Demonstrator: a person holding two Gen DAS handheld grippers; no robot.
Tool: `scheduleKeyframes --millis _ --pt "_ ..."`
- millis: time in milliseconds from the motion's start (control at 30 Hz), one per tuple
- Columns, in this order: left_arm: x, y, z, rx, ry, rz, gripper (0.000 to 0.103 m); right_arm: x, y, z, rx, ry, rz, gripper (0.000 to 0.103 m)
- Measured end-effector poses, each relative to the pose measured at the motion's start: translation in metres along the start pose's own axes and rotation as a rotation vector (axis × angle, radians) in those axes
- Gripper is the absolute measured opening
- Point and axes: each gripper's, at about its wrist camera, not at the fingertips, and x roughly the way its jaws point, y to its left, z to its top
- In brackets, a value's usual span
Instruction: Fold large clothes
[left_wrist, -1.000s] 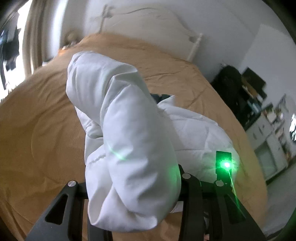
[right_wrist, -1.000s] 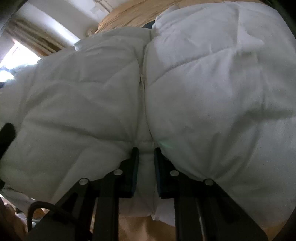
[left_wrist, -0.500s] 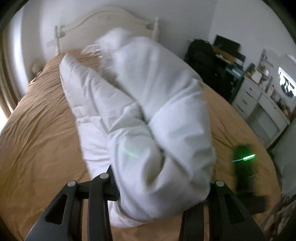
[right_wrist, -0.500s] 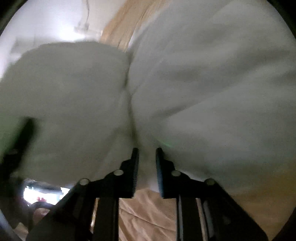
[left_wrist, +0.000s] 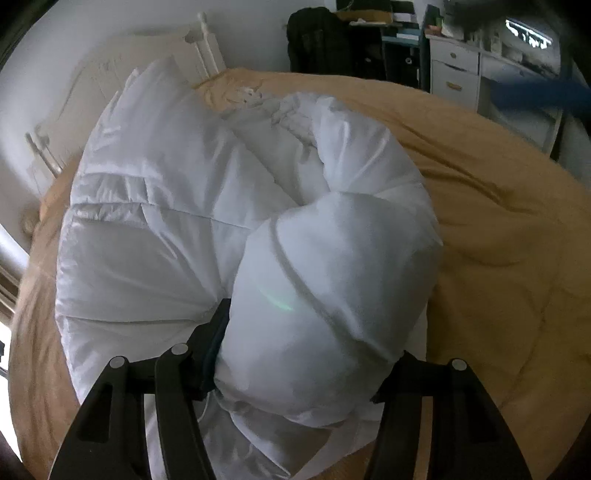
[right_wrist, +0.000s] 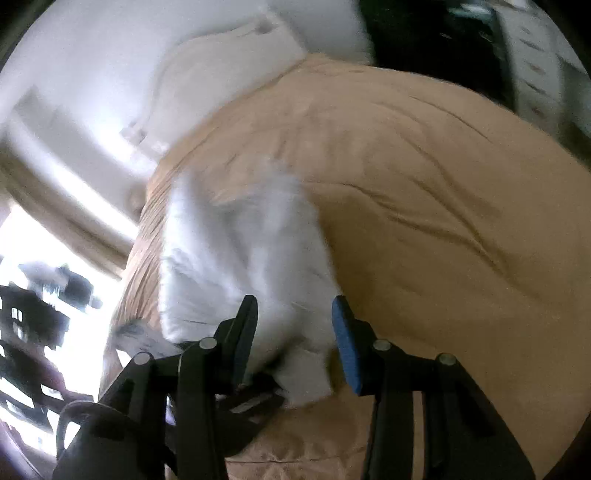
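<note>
**White padded coat on bed, both jaws easing apart**

Left wrist view: white padded coat lies bunched on the tan bedspread, headboard behind. A puffy roll of it sits between the jaws of the left hand-held gripper. Jaws have just been opening; the near finger touches fabric, the far one is hidden, so grip cannot be judged. White dresser at the far side.

Right wrist view: blurred. Right hand-held gripper has just been opening; jaws moderately wide, coat between them, blue pad clear of it.
</note>
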Motion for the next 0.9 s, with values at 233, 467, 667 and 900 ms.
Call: scheduleKeyframes --millis 233,467,667,900 --pt "-0.006 0.004 -0.007 0.005 -0.005 -0.01 0.057 0.084 0.116 0.065 -0.343 0.242 -0.029 0.057" --pt "-0.018 0.033 -0.012 0.078 -0.038 -0.079 0.061 0.221 0.134 0.094 -0.458 0.524 -0.207 0.055" --pt "-0.085 0.09 -0.051 0.162 -0.083 -0.183 0.061 0.259 0.078 0.09 -0.297 0.644 -0.172 0.059" --pt "-0.156 0.238 -0.038 -0.244 -0.305 -0.254 0.08 0.25 0.069 0.073 -0.312 0.577 -0.255 0.064"
